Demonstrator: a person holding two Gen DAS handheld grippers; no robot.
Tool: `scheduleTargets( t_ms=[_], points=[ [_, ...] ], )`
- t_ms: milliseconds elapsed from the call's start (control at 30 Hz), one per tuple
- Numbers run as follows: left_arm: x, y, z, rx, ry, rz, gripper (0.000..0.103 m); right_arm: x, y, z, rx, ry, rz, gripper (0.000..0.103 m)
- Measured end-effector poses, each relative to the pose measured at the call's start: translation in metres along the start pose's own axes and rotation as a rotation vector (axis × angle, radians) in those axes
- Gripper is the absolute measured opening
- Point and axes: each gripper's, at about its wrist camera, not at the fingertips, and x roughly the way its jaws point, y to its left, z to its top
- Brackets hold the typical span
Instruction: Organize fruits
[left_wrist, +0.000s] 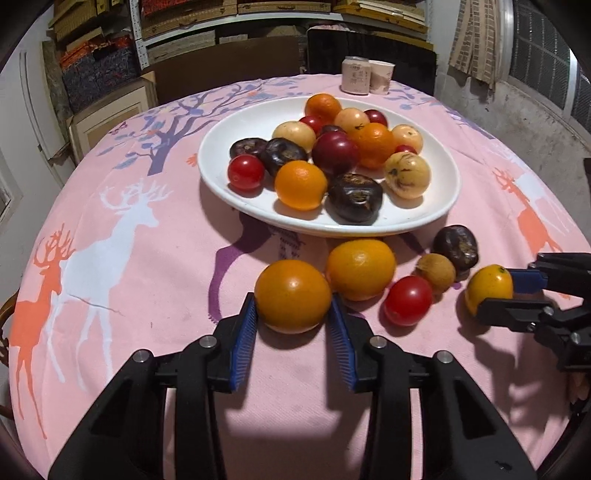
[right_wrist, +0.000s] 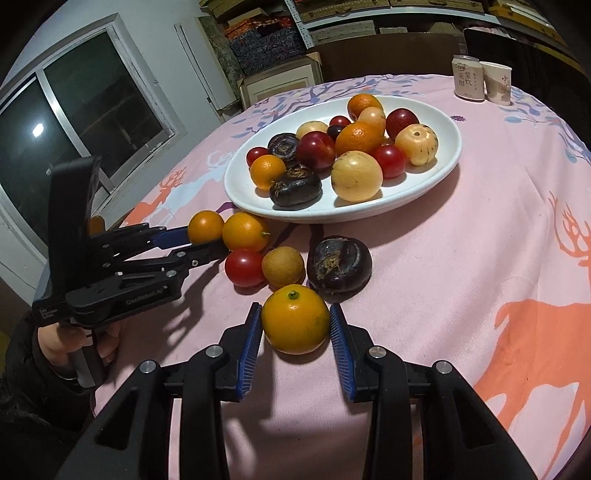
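Most fruit is already piled on the plate (left_wrist: 221, 177); six pieces are left on the cloth (left_wrist: 147, 295) just in front. One orange (left_wrist: 292, 295) is clamped by the left gripper (left_wrist: 293, 314), another orange (right_wrist: 295, 320) is pinched by the right gripper (right_wrist: 295, 332). Neither looks lifted yet, and a third orange (left_wrist: 360, 269), tomato (left_wrist: 408, 300), brown fruit (left_wrist: 436, 272) and dark fruit (left_wrist: 455, 245) remain.

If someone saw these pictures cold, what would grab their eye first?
Probably the white plate heaped with colourful fruit mid-table on the pink deer-print tablecloth. In front of it, the left gripper and right gripper each clamp an orange, the left orange and the right orange.
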Motion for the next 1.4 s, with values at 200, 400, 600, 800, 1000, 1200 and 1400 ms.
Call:
scheduleTargets(
  t_ms=[200, 400, 600, 800, 1000, 1200, 1400],
  points=[
    [-0.017, -0.003, -0.007, -0.004, -0.037, -0.018, 0.038, -0.004, 0.0, -0.001, -0.007, -0.02, 0.003, 0.037],
    [-0.032, -0.008, -0.01, -0.007, -0.057, -0.032, 0.038, -0.017, 0.001, -0.004, -0.012, -0.083, 0.011, 0.037],
    [-0.053, -0.011, 0.002, -0.009, -0.106, -0.039, 0.038, -0.032, -0.003, -0.002, -0.011, -0.129, -0.014, 0.037],
    [-0.063, -0.011, 0.03, -0.022, -0.155, -0.018, 0.038, -0.061, -0.008, 0.026, -0.04, -0.214, -0.07, 0.037],
    [-0.063, -0.007, 0.073, -0.044, -0.197, 0.002, 0.038, -0.078, -0.013, 0.071, -0.057, -0.274, -0.121, 0.037],
    [-0.046, 0.007, 0.111, -0.087, -0.192, 0.026, 0.038, -0.075, -0.022, 0.117, -0.054, -0.302, -0.167, 0.037],
    [-0.015, 0.012, 0.142, -0.095, -0.153, 0.022, 0.038, -0.049, -0.024, 0.15, -0.071, -0.277, -0.198, 0.037]
  ],
)
